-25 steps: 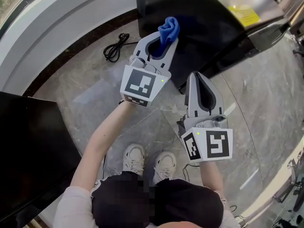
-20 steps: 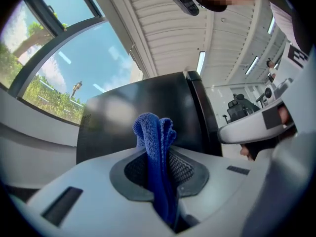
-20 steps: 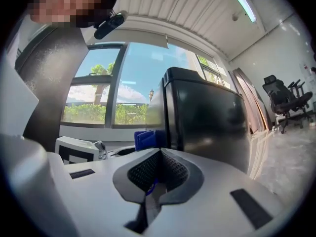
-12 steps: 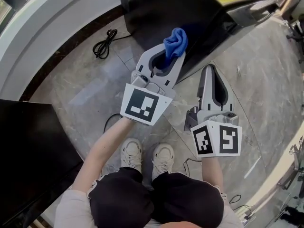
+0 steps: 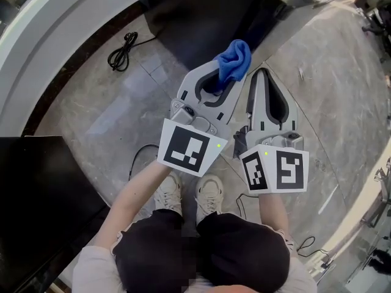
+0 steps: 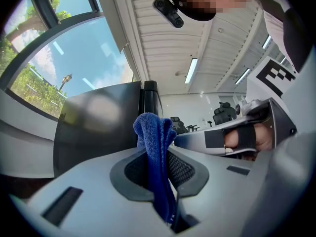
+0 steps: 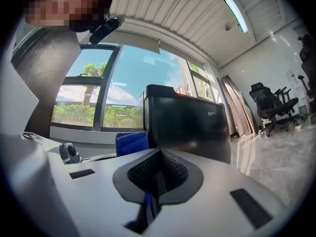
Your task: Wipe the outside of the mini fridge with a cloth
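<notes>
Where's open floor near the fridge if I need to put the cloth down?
Bare floor lies between the coiled cable and the left tongs, with more to the right of the right tongs. It is crowded between the tongs and by the shoes.

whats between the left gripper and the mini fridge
Only the blue cloth, clamped in the left gripper's jaws and sticking out toward the mini fridge; the left gripper view shows nothing else there.

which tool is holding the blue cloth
The left tool: its jaws are clamped on the blue cloth, while the right tool beside it is shut on nothing.
</notes>
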`<act>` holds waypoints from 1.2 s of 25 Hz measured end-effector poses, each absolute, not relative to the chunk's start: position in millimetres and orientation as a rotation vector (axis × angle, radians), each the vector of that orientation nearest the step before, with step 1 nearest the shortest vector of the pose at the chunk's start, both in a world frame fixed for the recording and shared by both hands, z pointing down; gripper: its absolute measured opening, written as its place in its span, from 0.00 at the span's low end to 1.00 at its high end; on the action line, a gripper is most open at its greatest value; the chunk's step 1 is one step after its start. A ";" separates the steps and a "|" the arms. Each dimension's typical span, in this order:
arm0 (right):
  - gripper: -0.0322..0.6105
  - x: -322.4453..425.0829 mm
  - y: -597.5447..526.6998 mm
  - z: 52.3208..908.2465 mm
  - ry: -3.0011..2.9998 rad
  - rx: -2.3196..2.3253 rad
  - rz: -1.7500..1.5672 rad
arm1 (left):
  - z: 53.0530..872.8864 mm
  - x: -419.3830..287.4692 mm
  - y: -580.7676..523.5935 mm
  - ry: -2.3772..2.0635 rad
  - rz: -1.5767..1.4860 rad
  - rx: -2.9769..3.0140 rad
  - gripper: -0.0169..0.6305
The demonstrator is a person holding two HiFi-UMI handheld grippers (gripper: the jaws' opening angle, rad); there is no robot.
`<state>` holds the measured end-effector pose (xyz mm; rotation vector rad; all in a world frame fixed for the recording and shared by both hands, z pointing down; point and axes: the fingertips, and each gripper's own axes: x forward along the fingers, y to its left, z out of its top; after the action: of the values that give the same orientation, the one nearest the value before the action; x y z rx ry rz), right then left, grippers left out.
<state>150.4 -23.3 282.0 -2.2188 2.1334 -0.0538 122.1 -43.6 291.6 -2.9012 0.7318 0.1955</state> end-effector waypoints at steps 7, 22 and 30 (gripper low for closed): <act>0.07 147.8 -22.2 279.1 2.140 -2.205 -0.047 | 286.3 121.9 -43.7 0.746 0.290 -2.960 0.12; 0.07 134.8 -34.6 294.8 2.219 -2.182 -0.078 | 283.1 7.3 -159.2 1.250 0.396 -2.819 0.11; 0.07 121.3 -52.9 312.0 2.293 -2.159 -0.116 | 309.9 -32.0 -246.5 1.407 0.225 -2.615 0.11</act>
<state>121.3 -52.9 312.0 -2.1592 2.2926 -0.1155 -32.0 -246.5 309.9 -2.6154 1.4067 0.2253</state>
